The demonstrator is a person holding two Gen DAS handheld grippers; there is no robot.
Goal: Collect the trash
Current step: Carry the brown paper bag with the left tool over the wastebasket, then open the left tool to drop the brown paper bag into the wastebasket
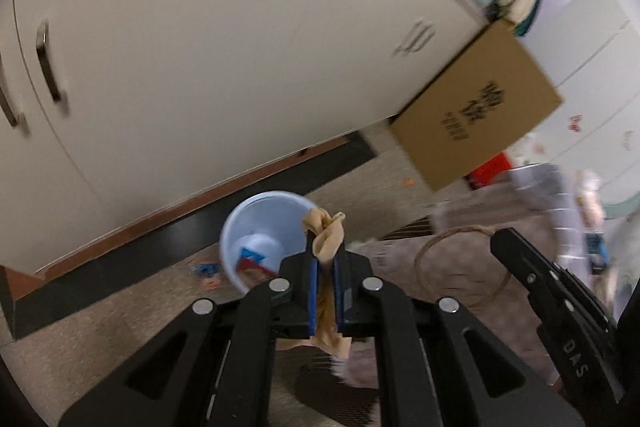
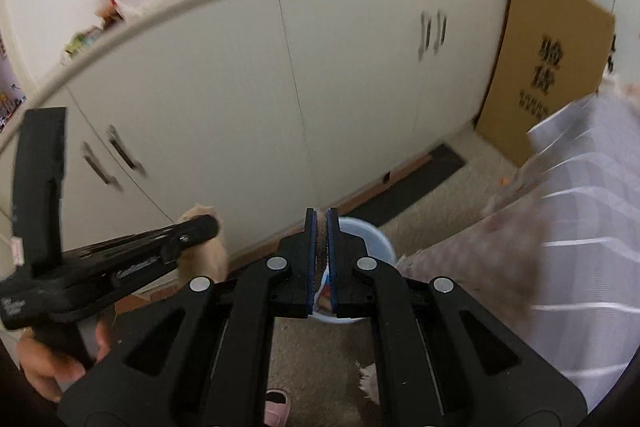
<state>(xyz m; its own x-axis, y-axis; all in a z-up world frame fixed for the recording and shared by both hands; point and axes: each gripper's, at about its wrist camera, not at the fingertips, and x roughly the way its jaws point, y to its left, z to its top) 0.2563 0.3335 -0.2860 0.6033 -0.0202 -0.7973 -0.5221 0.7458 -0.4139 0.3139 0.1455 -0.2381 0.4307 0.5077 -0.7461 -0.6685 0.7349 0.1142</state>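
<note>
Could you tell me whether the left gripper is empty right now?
No, the left gripper is shut on a crumpled tan scrap.

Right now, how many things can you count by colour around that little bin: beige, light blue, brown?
Beige crumpled rag, pinched in the left gripper: 1
Light blue plastic bucket: 1
Brown cardboard box: 1
Total: 3

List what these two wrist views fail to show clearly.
- Left wrist view: the tan scrap in the left gripper is partly hidden by the pads; material unclear.
- Right wrist view: the right gripper covers most of the blue bin.
- Cardboard box: small print blurred.
</note>
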